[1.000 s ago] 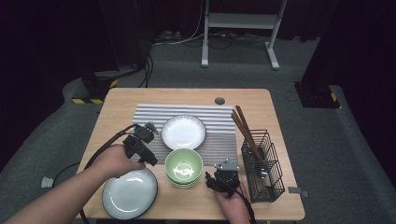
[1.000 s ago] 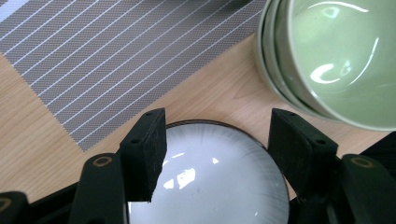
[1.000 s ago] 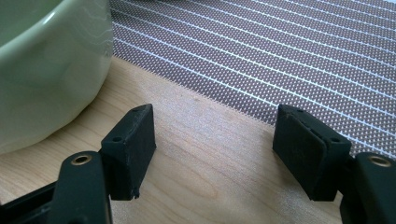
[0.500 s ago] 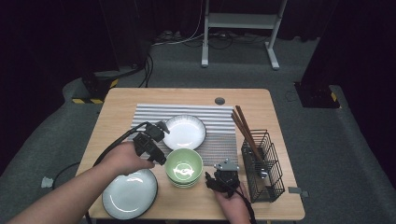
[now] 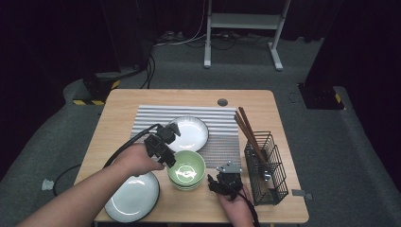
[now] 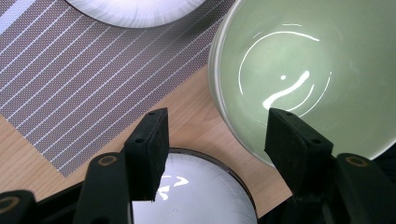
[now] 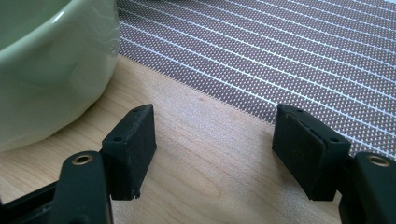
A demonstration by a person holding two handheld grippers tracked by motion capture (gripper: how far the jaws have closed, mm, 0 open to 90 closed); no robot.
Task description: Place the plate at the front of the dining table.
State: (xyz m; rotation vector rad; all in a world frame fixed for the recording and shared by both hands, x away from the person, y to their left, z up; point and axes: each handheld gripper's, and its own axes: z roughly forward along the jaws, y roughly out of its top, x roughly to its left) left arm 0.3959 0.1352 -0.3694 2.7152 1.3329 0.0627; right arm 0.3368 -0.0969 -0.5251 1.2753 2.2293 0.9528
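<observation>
Left gripper (image 6: 212, 140): jaws spread wide, holding nothing; one jaw hangs over the inside of the green bowl, the other outside its rim.
Green bowl (image 5: 187, 169): glossy, pale green, round and deep; it seems to top a stack; its rim lies between the left gripper's jaws and just left of the right gripper.
Right gripper (image 7: 215, 144): released, jaws wide apart over bare wood, empty.
White bowl (image 5: 189, 132): shallow, glazed, dark-rimmed, just beyond the left gripper.
Plate (image 5: 132, 196): round, pale glaze, dark edge, beneath and behind the left gripper.
Placemat (image 5: 222, 142): woven, grey with fine white stripes.
Wire basket (image 5: 265, 168): black mesh, right of the right gripper, holding brown chopsticks (image 5: 248, 130).
Desk (image 5: 123, 106): light wood, smooth grain.
Room: dark, grey carpet, cables.
</observation>
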